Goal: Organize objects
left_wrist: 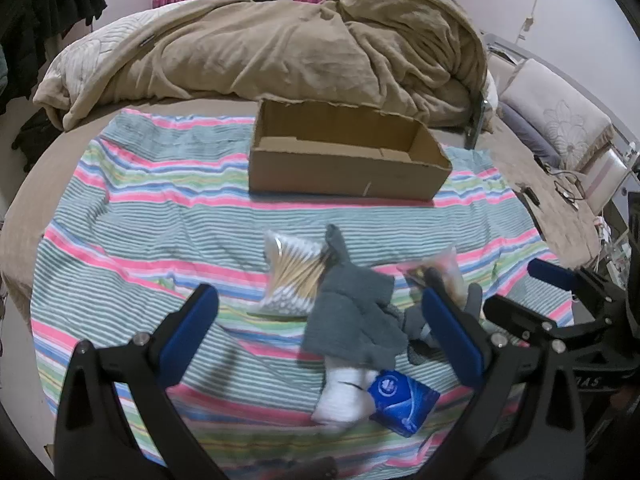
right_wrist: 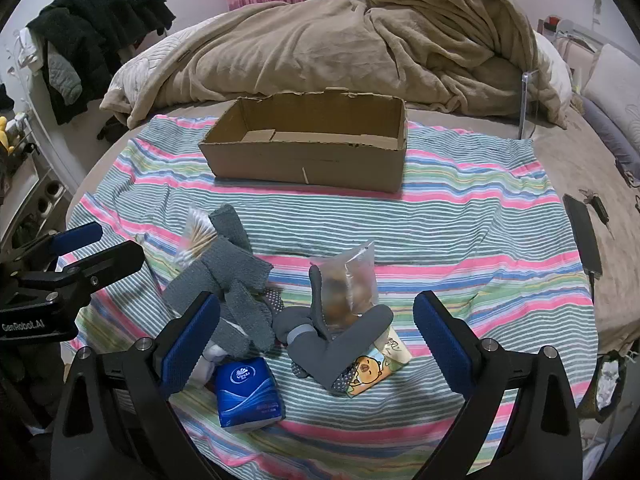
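Note:
An open, empty cardboard box point(left_wrist: 344, 160) point(right_wrist: 312, 148) stands on a striped cloth point(left_wrist: 168, 220) point(right_wrist: 460, 224) on the bed. In front of it lies a pile: a bag of cotton swabs point(left_wrist: 292, 272) point(right_wrist: 198, 236), grey socks point(left_wrist: 352, 312) point(right_wrist: 232, 268), a white sock point(left_wrist: 344, 396), a blue tissue pack point(left_wrist: 402, 400) point(right_wrist: 248, 394), a clear snack bag point(right_wrist: 350, 284), a dark grey dotted sock point(right_wrist: 336, 344) and a cartoon tissue pack point(right_wrist: 376, 364). My left gripper point(left_wrist: 316, 308) is open above the pile. My right gripper point(right_wrist: 316, 312) is open above the pile too.
A crumpled tan blanket point(left_wrist: 280, 48) point(right_wrist: 360, 40) fills the bed behind the box. A phone with a cable point(right_wrist: 582, 236) lies at the right of the cloth. Dark clothes point(right_wrist: 92, 28) hang at the left. Pillows point(left_wrist: 556, 120) lie at the right.

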### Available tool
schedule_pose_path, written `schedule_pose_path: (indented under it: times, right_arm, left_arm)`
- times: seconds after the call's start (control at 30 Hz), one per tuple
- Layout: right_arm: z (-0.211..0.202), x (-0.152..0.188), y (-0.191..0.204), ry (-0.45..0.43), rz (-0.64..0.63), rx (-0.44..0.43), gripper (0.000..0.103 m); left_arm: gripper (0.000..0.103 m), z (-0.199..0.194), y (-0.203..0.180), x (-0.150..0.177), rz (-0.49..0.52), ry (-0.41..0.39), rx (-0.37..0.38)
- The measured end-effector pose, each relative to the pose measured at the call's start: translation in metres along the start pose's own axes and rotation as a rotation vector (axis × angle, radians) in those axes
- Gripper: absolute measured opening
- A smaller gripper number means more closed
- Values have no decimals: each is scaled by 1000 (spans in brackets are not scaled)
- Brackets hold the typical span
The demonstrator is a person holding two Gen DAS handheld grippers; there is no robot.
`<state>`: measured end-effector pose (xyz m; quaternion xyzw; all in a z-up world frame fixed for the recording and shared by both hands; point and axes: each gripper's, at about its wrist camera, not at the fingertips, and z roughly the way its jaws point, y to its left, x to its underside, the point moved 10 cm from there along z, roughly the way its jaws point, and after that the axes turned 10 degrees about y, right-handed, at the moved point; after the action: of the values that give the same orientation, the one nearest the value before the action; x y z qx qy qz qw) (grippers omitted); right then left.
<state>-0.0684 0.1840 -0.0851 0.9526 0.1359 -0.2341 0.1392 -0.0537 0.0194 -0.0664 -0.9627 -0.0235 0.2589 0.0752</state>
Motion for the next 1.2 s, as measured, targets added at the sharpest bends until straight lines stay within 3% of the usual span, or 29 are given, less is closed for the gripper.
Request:
schedule_pose_path:
  times: [1.2]
  right_arm:
    - [2, 2, 4, 8, 8, 0, 99]
  left_arm:
    - [102, -2, -1, 3, -2, -1, 14]
